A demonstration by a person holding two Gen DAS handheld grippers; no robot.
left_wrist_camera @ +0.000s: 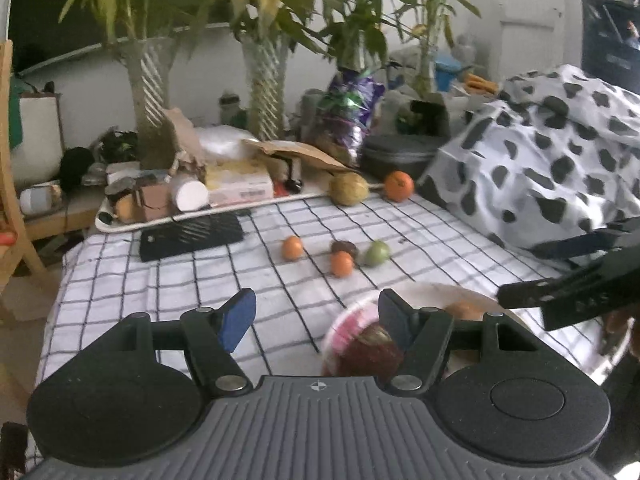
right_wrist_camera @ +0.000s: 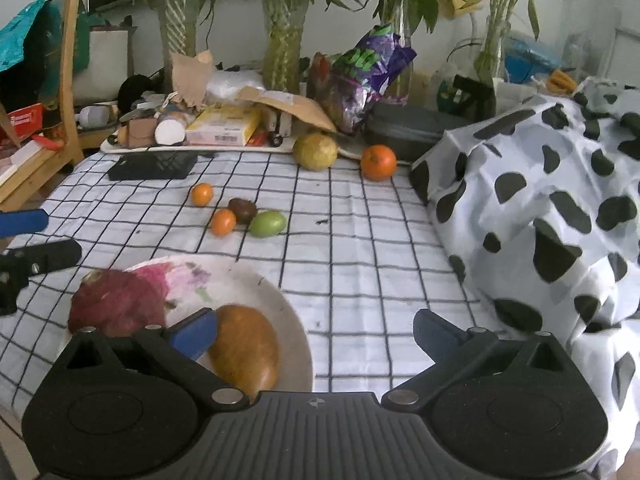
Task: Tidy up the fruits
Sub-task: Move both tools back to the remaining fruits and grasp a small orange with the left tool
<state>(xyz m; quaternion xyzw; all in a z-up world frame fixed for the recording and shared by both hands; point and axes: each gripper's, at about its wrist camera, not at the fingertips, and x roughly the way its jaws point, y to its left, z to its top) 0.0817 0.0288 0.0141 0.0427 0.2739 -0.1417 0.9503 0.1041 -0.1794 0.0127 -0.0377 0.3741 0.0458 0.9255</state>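
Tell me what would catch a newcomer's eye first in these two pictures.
Probably the white floral plate near the table's front edge, holding a dark red round fruit and a brownish-yellow oval fruit. Next, the cluster of small fruits mid-table on the black-and-white checked cloth: two small oranges, a dark brown fruit and a green one. A cow-spotted white sheet fills the right side.

A pale wall (right_wrist_camera: 240, 4) fills the upper frame behind leafy plants in glass vases (right_wrist_camera: 176, 20). A wooden chair (right_wrist_camera: 70, 76) stands at far left. Light looks dim, perhaps daylight.
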